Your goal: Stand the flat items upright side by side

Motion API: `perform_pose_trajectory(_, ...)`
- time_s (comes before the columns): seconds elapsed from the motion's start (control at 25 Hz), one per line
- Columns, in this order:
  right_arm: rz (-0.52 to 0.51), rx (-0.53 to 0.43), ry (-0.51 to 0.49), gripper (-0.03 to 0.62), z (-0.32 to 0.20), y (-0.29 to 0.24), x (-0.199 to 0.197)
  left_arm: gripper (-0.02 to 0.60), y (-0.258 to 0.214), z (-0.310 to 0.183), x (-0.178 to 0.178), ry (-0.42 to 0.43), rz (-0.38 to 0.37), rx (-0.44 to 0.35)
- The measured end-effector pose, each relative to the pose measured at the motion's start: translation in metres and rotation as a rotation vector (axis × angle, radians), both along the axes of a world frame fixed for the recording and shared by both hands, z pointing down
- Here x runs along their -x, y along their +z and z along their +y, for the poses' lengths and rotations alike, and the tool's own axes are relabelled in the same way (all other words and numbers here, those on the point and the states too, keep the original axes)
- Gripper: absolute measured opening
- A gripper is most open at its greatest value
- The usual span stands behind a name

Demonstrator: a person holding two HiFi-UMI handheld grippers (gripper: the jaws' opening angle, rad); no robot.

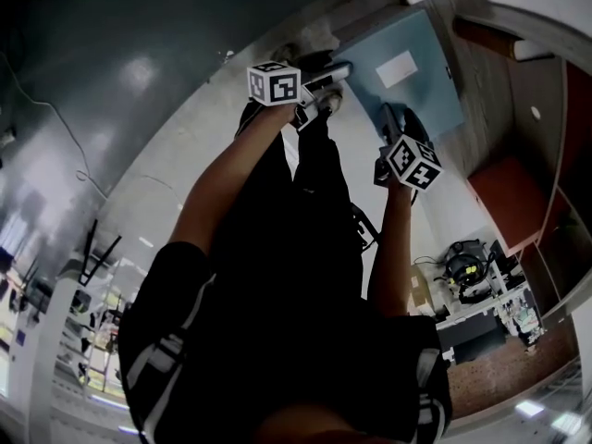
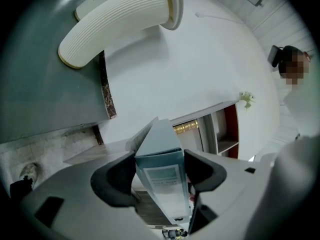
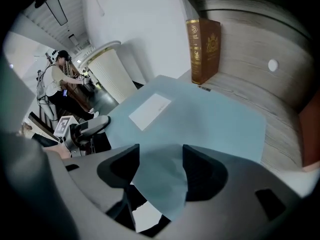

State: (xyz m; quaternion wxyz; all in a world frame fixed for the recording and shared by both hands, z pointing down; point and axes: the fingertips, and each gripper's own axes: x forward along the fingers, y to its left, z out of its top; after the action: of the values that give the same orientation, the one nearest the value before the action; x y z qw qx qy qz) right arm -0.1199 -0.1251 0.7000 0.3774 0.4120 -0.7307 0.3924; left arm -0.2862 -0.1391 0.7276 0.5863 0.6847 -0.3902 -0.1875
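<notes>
Pale blue folder (image 3: 210, 119), white label (image 3: 150, 111); brown book (image 3: 202, 49), seemingly gold-stamped.

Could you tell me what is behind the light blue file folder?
A brown, gold-printed book stands upright on the wooden shelf behind the light blue file folder; whatever lies beneath the folder is covered.

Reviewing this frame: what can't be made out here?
- Right gripper view: whether the right gripper presses the folder. The folder's corner fills the gap between the jaws, and the contact is in shadow.
- Left gripper view: print on the label, too small and blurred.
- Right gripper view: title on the book, too small.
</notes>
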Motion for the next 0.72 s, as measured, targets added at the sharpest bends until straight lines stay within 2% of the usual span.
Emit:
perform_pose_trajectory(0.28,-0.047,-0.043,0.015,0.279,0.002,-0.014,0.001,0.314,-0.041,-0.003,0.002,0.008,-0.14,-0.055)
perform_pose_trajectory(0.44,-0.123,-0.093,0.054,0.279,-0.005,-0.035,-0.002,0.314,-0.083,-0.016,-0.003,0.04,-0.27,-0.141)
perform_pose_trajectory(0.72,-0.154,-0.241,0.141,0.276,-0.015,-0.092,-0.03,0.313,-0.157,-0.027,-0.036,0.115,-0.496,-0.303)
